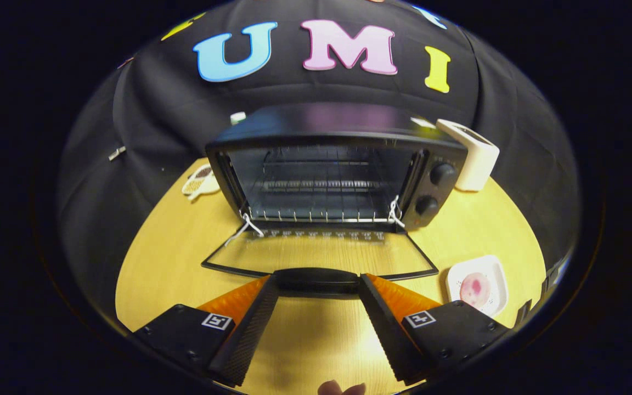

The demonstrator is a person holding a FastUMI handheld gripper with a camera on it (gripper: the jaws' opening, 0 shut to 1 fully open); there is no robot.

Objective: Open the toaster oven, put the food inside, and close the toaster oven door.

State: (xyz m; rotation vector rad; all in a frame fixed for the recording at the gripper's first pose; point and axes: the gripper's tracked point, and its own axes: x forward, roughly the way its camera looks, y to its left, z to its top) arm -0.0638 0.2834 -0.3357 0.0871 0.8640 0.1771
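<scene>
Fingertips of a person's hand (340,389) peek in nearest the camera, just behind the gripper (317,282), whose two fingers stand wide apart and press on nothing; the door's dark handle (317,278) lies between their tips. Under everything spreads the yellow wooden worktop (168,258). At its far edge sits the black toaster oven (338,164), its wire rack bare and two knobs (434,189) on its front. Its glass door (316,253) is folded down flat onto the worktop toward the fingers. A cream toaster (472,156) stands just beside the oven at the far corner. Near the front edge, beside one finger, lies a small white plate (494,271) carrying the pinkish round food (475,288). A small patterned piece (201,181) rests by the oven's other side.
</scene>
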